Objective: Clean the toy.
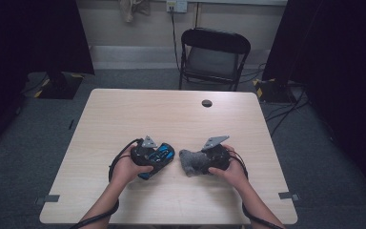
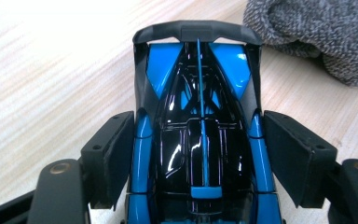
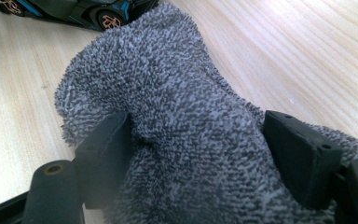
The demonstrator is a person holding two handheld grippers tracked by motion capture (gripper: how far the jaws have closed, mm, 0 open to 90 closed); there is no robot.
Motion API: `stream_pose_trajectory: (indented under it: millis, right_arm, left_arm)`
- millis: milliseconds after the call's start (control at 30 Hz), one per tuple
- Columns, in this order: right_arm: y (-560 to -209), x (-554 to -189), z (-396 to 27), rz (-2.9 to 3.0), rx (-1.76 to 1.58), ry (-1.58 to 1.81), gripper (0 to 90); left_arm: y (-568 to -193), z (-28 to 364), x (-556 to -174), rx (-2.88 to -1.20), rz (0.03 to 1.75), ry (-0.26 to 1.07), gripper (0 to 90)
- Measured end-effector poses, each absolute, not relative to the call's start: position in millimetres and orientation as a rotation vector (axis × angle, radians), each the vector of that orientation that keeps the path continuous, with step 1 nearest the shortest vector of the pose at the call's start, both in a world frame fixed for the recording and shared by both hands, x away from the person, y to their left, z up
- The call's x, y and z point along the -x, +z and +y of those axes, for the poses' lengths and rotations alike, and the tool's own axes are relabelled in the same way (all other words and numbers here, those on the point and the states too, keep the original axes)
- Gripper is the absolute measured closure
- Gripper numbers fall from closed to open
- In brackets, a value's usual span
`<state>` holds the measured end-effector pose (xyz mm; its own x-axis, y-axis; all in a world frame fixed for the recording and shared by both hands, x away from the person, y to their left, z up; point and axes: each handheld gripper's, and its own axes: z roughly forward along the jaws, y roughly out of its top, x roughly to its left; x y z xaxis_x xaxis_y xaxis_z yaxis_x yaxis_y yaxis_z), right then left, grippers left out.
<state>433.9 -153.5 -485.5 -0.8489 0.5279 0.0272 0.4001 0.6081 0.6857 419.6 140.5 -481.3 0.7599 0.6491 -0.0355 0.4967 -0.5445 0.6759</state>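
Left gripper view: toy car between left tongs.

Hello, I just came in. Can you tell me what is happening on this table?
A person sits at a wooden table with a gripper in each hand. The left gripper has a blue and black toy car between its jaws, pads against its sides. The right gripper is closed on a grey fluffy cloth. Car and cloth lie side by side, close together.
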Motion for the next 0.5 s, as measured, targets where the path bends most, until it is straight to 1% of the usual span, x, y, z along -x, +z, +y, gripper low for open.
stream_pose_trajectory:
  millis: [67,133,233,300,367,400,433,500]
  right_arm:
    - [-486.1,-433.7,-153.4,2.653,-0.774,1.065,24.7]
    - [-486.6,-433.4,-153.0,2.65,-0.774,1.064,24.7]
    - [-486.9,-433.3,-153.0,2.648,-0.775,1.063,24.8]
    - [-487.1,-433.3,-152.9,2.647,-0.774,1.061,24.8]
    - [-487.1,-433.3,-152.8,2.647,-0.776,1.06,24.9]
    - [-487.3,-433.4,-152.7,2.646,-0.775,1.06,25.0]
    - [-487.7,-433.4,-152.6,2.647,-0.779,1.058,25.1]
    - [-488.0,-433.6,-152.5,2.648,-0.779,1.058,25.3]
  left_arm:
    - [-481.0,141.3,-419.4,-2.274,0.871,0.282,26.9]
    - [-482.8,141.4,-418.9,-2.295,0.868,0.302,21.2]
    - [-488.0,142.5,-417.1,-2.308,0.87,0.299,20.2]
    - [-490.5,144.1,-415.9,-2.307,0.878,0.296,16.3]
    - [-490.0,145.2,-413.2,-2.312,0.872,0.295,16.3]
    - [-488.9,146.0,-411.4,-2.301,0.864,0.291,19.0]
    - [-488.0,145.9,-410.7,-2.313,0.867,0.292,25.7]
    - [-487.7,146.1,-410.1,-2.312,0.876,0.299,25.8]
